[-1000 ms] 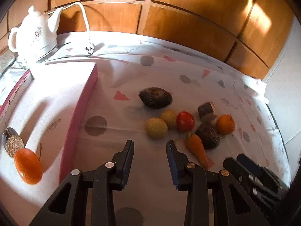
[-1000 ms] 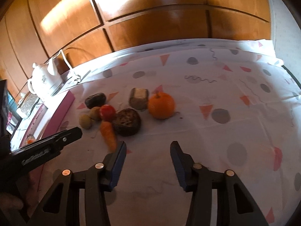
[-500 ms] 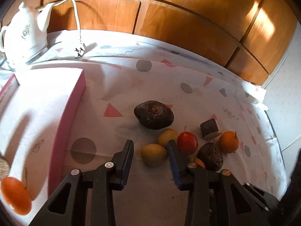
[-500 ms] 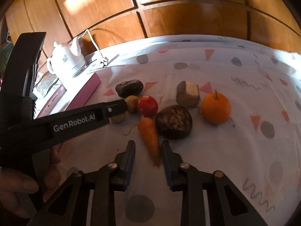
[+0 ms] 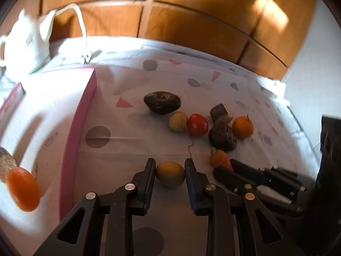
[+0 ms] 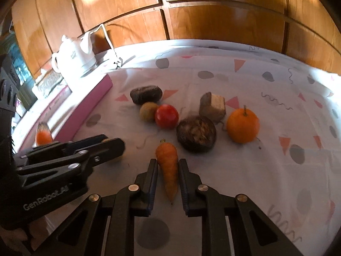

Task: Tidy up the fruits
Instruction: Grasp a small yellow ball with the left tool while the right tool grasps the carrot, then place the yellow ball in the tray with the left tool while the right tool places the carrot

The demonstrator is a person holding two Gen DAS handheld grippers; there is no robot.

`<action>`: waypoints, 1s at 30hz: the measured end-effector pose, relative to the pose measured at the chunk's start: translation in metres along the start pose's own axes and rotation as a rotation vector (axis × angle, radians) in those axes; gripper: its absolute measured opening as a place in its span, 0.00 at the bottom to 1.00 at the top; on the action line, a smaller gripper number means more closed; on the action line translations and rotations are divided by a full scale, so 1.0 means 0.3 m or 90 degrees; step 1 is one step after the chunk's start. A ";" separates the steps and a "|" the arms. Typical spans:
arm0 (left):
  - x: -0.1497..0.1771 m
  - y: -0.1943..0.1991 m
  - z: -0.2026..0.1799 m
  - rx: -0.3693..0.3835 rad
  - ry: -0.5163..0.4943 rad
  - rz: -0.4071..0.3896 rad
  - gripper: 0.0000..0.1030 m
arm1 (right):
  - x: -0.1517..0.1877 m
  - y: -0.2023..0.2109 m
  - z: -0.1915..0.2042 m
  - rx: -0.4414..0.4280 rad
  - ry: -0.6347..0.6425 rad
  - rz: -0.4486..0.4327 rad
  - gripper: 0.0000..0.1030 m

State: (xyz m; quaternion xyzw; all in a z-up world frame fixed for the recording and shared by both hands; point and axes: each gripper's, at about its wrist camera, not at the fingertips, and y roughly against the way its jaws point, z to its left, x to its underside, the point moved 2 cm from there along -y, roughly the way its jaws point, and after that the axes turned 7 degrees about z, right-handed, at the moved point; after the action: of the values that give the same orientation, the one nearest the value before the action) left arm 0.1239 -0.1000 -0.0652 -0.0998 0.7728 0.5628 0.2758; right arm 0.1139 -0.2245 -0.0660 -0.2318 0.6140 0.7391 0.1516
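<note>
Fruits: grab step now, both hands at once. Left gripper (image 5: 170, 171) has just been closing, pads pressing a yellow-green fruit (image 5: 170, 173) on the cloth, just right of the pink tray (image 5: 85, 115). Right gripper (image 6: 168, 176) jaws also just closed, clamped on the carrot (image 6: 168, 166), a bit further from the tray. Rest of pile sits beyond: tomato (image 6: 166, 116), orange (image 6: 243, 125), dark lumps. One orange fruit (image 5: 23, 188) already in tray. Next, I'd say: lift both clear w/o slipping, carry toward tray.

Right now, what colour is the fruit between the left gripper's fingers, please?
Yellow fruit; left wrist view.
</note>
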 end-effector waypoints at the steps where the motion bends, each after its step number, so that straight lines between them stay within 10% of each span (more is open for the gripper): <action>1: 0.000 -0.002 -0.008 -0.009 -0.010 -0.003 0.28 | 0.008 0.002 -0.004 -0.003 0.001 -0.003 0.19; 21: 0.062 0.161 0.007 -0.052 -0.005 -0.030 0.25 | 0.018 0.002 0.010 0.027 0.003 -0.014 0.18; 30: 0.079 0.325 0.223 -0.122 0.084 -0.086 0.25 | -0.043 0.072 0.114 -0.035 -0.005 -0.020 0.18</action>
State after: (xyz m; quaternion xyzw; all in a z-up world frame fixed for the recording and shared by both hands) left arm 0.0799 -0.0005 -0.0129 -0.2145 0.7238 0.6060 0.2508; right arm 0.1085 -0.1947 -0.0363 -0.2427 0.5892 0.7541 0.1588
